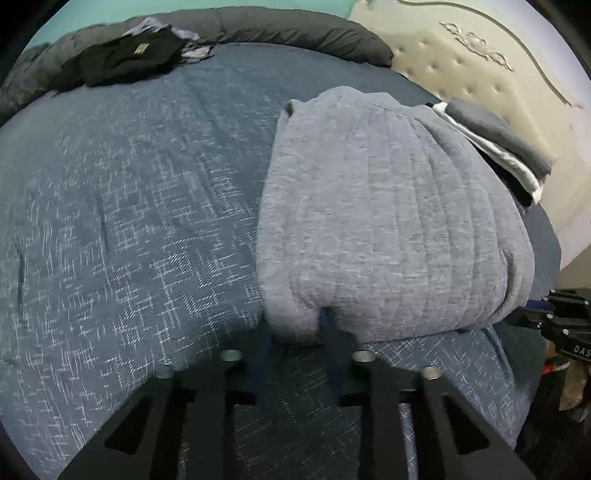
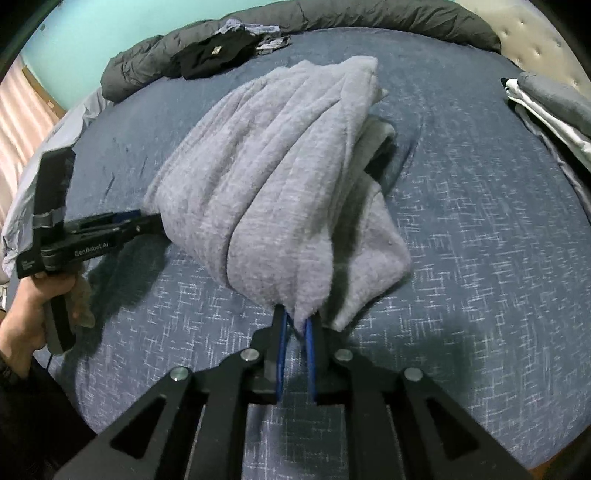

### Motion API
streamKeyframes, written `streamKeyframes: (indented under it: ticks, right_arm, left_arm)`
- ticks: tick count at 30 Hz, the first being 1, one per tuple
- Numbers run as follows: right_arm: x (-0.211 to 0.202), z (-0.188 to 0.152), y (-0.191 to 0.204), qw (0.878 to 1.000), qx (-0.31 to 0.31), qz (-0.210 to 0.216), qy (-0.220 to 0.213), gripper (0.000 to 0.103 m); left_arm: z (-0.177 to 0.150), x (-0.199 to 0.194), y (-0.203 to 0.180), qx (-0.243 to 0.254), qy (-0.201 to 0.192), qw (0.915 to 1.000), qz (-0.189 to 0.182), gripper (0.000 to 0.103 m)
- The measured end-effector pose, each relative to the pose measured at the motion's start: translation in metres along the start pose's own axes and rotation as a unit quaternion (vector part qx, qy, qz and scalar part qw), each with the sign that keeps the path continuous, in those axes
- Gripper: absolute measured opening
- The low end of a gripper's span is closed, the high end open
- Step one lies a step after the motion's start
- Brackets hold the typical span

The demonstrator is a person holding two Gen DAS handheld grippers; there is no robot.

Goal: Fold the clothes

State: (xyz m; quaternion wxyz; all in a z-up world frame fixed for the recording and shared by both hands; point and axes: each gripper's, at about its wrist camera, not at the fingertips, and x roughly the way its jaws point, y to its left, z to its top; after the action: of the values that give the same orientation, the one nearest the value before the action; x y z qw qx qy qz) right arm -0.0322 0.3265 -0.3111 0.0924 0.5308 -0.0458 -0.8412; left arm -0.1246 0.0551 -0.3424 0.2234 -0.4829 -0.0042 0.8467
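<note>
**Currently: Two-Point Hold on a Partly Folded Grey Garment**

Currently the grey knit garment [image 2: 280,177] lies bunched and partly folded on the blue bedspread [image 2: 480,258], near the middle of the bed and reaching toward its near edge. It carries soft ribbed creases and shows several stacked layers along its right side.

**Gripper state**
- Right gripper [image 2: 295,328]: clenched on a pinch of the garment's near hem, blue pads [image 2: 309,343] pressed close with fabric between them.
- Left gripper [image 1: 295,325]: fingers closed around a tuck of the garment's near left corner. In the right wrist view the left gripper [image 2: 147,221] enters from the side and meets the cloth there.

**Handling properties**
The fabric appears thick, soft and limp, with moderate weight. Expect it to sag between hold points and drag along the bedspread. It is neither slippery nor fragile.

**Recommended hold**
Grip through all layers at the hem corners. A single-layer pinch is likely to let the inner folds slide apart.

**Surroundings**
A stack of folded clothes [image 1: 495,147] sits at the right edge by the tufted headboard [image 1: 461,59]. A black garment [image 1: 129,59] lies at the far edge against a dark rolled duvet [image 1: 295,33].
</note>
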Motion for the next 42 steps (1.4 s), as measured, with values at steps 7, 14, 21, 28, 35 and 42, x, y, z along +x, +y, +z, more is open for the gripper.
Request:
streamKeyframes:
  ticks: [7,14,21,28,35,42]
  right_arm:
    - [-0.019,-0.001,-0.012,0.999,0.001,-0.027,-0.037,0.003]
    - [-0.025,-0.004,-0.022,0.997,-0.004,-0.063,-0.039,0.002]
    - [-0.012,-0.003,-0.027,1.0,0.014,-0.011,-0.022,0.004]
    - [0.0,-0.012,-0.004,0.999,-0.022,-0.023,-0.006,0.048]
    - [0.028,-0.008,-0.004,0.998,-0.022,-0.065,0.001,0.039]
    - [0.015,-0.004,-0.006,0.994,-0.062,-0.088,-0.032,0.007]
  left_arm:
    - [0.004,-0.009,-0.001,-0.002,-0.025,0.9996,0.016,0.012]
    - [0.006,-0.014,0.0,-0.012,-0.04,0.9988,0.027,0.011]
    - [0.007,-0.02,-0.001,-0.018,-0.049,0.9985,0.018,0.011]
    - [0.011,-0.024,-0.004,-0.021,-0.054,0.9982,0.015,0.011]
    - [0.012,-0.029,-0.003,-0.02,-0.065,0.9974,0.021,0.011]
    - [0.017,-0.028,-0.006,-0.015,-0.071,0.9966,0.039,0.01]
